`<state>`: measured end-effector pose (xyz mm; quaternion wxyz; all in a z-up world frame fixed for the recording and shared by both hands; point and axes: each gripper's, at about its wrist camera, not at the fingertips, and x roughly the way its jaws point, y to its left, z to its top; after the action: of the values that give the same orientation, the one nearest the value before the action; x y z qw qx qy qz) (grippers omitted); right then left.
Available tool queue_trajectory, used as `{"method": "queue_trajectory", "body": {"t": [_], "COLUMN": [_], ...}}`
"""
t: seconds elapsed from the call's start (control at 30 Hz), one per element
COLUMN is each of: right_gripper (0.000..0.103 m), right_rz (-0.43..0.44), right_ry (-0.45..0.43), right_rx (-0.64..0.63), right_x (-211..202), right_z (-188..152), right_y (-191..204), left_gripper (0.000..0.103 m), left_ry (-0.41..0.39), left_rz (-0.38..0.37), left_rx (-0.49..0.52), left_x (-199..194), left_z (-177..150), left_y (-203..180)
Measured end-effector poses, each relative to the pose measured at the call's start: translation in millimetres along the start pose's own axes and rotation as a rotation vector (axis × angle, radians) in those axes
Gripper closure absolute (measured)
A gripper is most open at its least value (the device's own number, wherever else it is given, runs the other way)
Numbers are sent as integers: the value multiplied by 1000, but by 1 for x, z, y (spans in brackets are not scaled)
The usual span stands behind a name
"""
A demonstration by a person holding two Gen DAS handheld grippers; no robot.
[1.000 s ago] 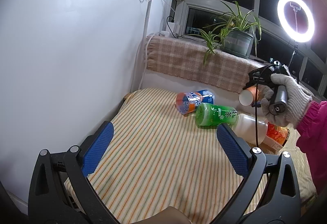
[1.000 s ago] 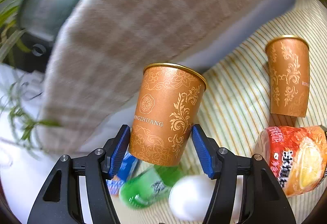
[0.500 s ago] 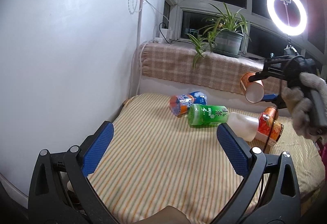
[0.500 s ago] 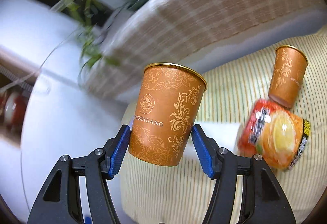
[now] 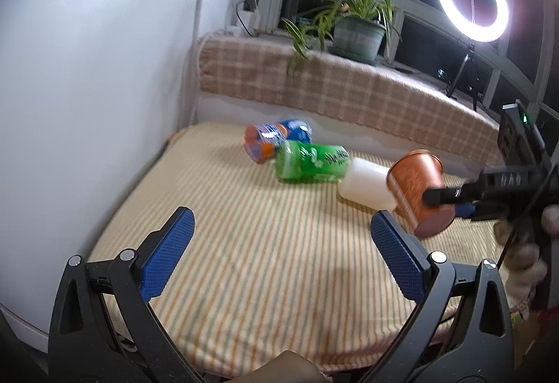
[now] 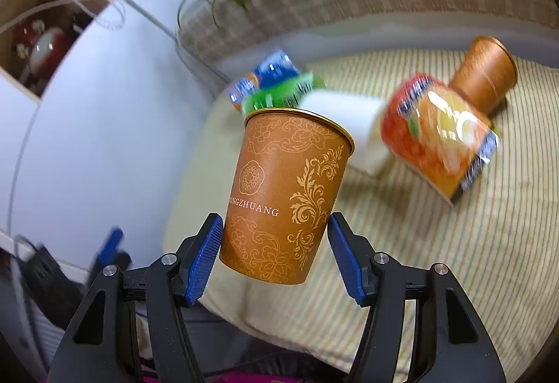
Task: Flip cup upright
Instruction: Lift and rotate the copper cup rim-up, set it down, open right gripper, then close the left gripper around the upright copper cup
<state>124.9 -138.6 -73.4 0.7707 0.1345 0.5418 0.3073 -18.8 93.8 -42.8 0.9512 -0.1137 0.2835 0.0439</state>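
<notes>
My right gripper [image 6: 276, 253] is shut on an orange paper cup with gold patterns [image 6: 283, 194]. It holds the cup in the air above the striped mat, rim pointing away from the camera. In the left wrist view the same cup [image 5: 417, 194] hangs tilted at the right, held by the right gripper [image 5: 450, 199]. A second orange cup [image 6: 485, 72] lies on its side at the far right of the mat. My left gripper [image 5: 279, 250] is open and empty over the mat's front.
On the striped mat [image 5: 244, 243] lie a green bottle [image 5: 311, 161], an orange-blue can [image 5: 269, 138], a white container [image 5: 367, 182] and a red-orange snack tub [image 6: 436, 135]. A white cabinet [image 5: 87, 86] stands left. A plaid sill with a plant [image 5: 353, 26] is behind.
The right gripper has swung down and towards the left gripper with the cup, turning it from base-forward to side-on. The left gripper has moved slightly.
</notes>
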Motion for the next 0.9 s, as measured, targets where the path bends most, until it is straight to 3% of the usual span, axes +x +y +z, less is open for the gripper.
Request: {"method": "queue_trajectory", "body": {"t": [0.2,0.5,0.7,0.9], "right_gripper": [41,40,39,39], "right_rz": [-61,-141,-122,-107], "right_ry": [26,26,23,-44], "right_rx": [-54,-123,-72,-46], "right_x": [21,29,28,-9], "right_z": [-28,-42,-40,-55], "right_y": [-8,-17,-30,-41], "left_gripper": [0,0,1,7], "left_ry": [96,246,342,453], "left_rz": [-82,-187,-281,-379], "left_rx": [-28,-102,-140,-231], "left_x": [18,52,74,101], "left_z": [-3,-4,-2,-5], "left_y": [-10,-16,-27,-37]}}
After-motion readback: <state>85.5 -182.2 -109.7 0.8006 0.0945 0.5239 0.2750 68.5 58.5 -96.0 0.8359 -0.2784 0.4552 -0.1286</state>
